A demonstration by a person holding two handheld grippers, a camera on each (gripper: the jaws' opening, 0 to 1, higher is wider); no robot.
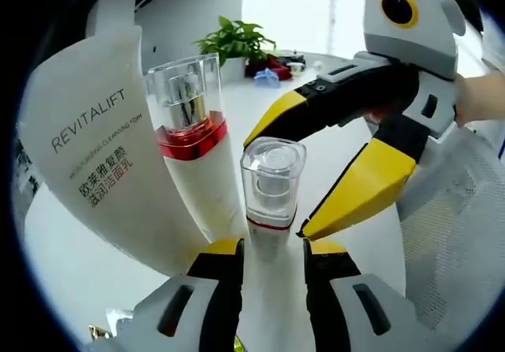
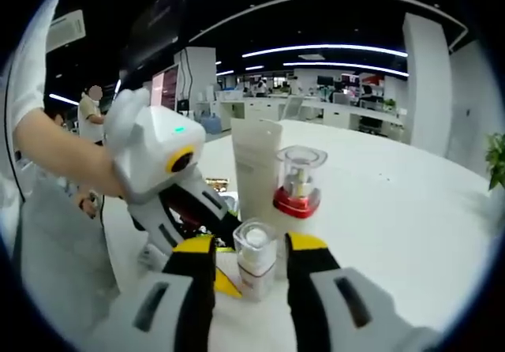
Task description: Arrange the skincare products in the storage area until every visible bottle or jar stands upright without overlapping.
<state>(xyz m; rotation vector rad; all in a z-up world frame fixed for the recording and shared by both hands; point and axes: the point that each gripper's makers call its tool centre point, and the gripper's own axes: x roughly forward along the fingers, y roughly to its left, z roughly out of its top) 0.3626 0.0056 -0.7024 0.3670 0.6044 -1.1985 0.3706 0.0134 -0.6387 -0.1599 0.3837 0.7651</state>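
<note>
Left tongs (image 1: 272, 249): jaws narrow, one on each side of the small bottle (image 1: 271, 202), flanks touching or nearly so; whether they press it firmly cannot be told.
Right tongs (image 2: 251, 245): jaws set to either side of the same small bottle (image 2: 256, 261), a little slack visible at each side; grip or no grip cannot be told. In the left gripper view these tongs (image 1: 272, 182) come in from the right with jaws spread wide, the lower tip just beside the bottle's neck.
Small bottle: upright between the left tongs, white body, red band, clear square cap.
Pump bottle (image 1: 193, 143): just beyond the left tongs and to their left, upright, red collar under a clear cap; near the small bottle, contact not clear. From the right tongs it (image 2: 298, 182) stands straight behind the small bottle.
Tube (image 1: 102, 139): white, lettered REVITALIFT, leaning behind the pump bottle; its foot is hidden by the bottles. In the right gripper view it (image 2: 256, 166) shows plain, no print legible.
Left view alone: potted plant (image 1: 233, 40) far across the worktop (image 1: 331, 151), small coloured items beside it too blurred to name.
Right view alone: the left tongs' white body (image 2: 162, 159) held by a hand (image 2: 67, 159), office desks far behind, a person (image 2: 91, 111) standing at left.
Cut off: bottle bases behind the jaws.
</note>
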